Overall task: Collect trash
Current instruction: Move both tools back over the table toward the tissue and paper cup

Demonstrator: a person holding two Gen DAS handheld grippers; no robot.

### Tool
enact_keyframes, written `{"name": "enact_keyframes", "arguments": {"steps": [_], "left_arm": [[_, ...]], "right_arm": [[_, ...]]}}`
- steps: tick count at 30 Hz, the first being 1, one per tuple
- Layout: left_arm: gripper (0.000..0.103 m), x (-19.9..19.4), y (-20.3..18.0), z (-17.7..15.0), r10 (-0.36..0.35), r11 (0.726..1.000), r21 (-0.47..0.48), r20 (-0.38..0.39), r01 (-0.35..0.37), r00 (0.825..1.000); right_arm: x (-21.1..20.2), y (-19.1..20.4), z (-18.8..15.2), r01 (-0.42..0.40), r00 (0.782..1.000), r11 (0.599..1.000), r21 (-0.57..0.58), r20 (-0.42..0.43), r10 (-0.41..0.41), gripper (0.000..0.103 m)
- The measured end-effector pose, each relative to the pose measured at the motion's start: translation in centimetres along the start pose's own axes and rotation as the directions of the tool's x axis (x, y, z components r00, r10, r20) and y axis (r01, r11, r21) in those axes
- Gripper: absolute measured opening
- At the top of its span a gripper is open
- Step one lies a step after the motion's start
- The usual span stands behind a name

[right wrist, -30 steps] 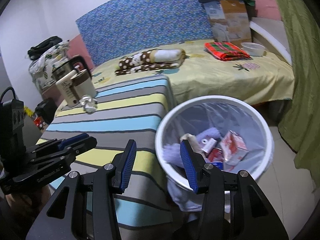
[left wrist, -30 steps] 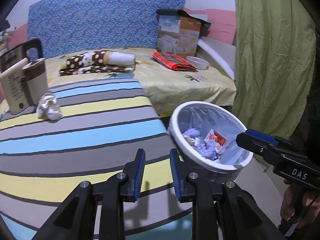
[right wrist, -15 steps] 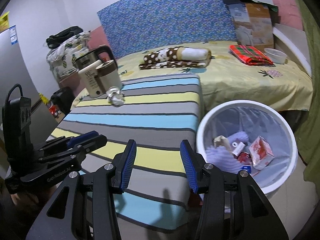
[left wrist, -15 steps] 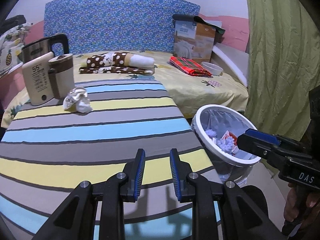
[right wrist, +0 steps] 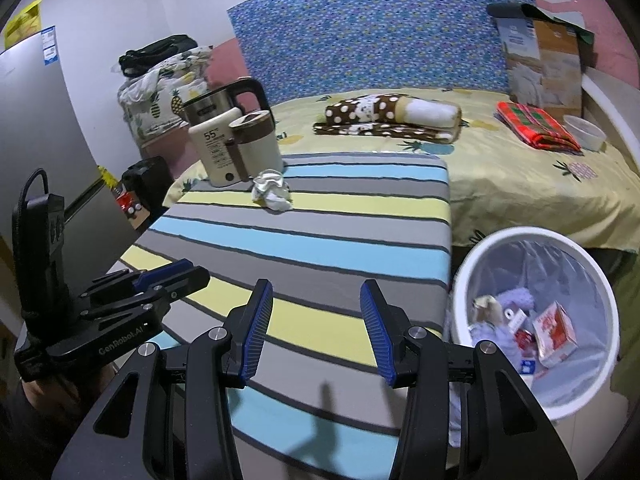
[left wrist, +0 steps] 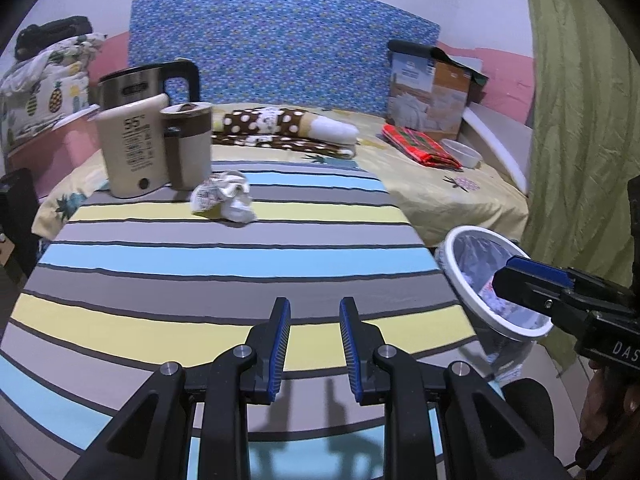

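A crumpled white paper wad [left wrist: 224, 200] [right wrist: 272, 196] lies on the striped table top [left wrist: 224, 264] [right wrist: 312, 248], right in front of a beige jug. A white bin [left wrist: 452, 240] [right wrist: 540, 233] with a clear liner stands on the floor at the table's right end; it holds a red-and-white carton [right wrist: 556, 332] and purple fluff [right wrist: 516, 300]. My left gripper [left wrist: 314, 308] [right wrist: 176, 276] hovers over the near part of the table, open a little, nothing between its fingers. My right gripper [right wrist: 316, 292] [left wrist: 520, 276] is wider open and empty, near the table's right corner beside the bin.
A steel kettle [left wrist: 140, 84] and a beige jug [left wrist: 136, 152] stand at the table's far left. Behind is a bed with a polka-dot blanket [left wrist: 280, 128], a red plaid cloth [left wrist: 420, 146], a white bowl [left wrist: 464, 154] and a box [left wrist: 428, 96]. A green curtain [left wrist: 580, 120] hangs right; a grey fridge [right wrist: 36, 128] stands left.
Both grippers have drawn back and swung left, away from the bin. The bin has slid to the right edge of both views and the paper wad toward the middle. Neither jaw gap has changed.
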State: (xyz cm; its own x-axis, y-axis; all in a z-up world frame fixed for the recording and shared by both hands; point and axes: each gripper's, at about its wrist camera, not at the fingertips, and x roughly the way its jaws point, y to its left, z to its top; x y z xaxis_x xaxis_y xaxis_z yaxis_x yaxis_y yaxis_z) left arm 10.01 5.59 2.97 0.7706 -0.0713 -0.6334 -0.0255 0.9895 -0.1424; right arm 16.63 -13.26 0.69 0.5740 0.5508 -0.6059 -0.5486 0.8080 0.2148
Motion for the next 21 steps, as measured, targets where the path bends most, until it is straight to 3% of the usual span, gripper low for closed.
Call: {"name": "enact_keyframes", "arguments": {"steps": [4, 8, 21], "left_arm": [[0.026, 0.0, 1.9, 0.6, 0.022, 1.0, -0.02, 0.007, -0.022, 1.0], [0.035, 0.1, 4.0, 1.3, 0.037, 0.998, -0.042, 0.02, -0.036, 0.999], [0.036, 2.5, 9.9, 3.3, 0.086, 0.992, -0.092, 0.019, -0.083, 0.996]], "right_arm": [[1.4, 1.2, 0.9, -0.016, 1.0, 1.0, -0.016, -0.008, 0.016, 0.048], [3.0, 2.2, 1.6, -0.03, 0.999, 0.999, -0.038, -0.03, 0.028, 0.048], [8.7, 4.6, 3.4, -0.065, 0.993, 0.992, -0.112, -0.109, 0.053, 0.049]]}}
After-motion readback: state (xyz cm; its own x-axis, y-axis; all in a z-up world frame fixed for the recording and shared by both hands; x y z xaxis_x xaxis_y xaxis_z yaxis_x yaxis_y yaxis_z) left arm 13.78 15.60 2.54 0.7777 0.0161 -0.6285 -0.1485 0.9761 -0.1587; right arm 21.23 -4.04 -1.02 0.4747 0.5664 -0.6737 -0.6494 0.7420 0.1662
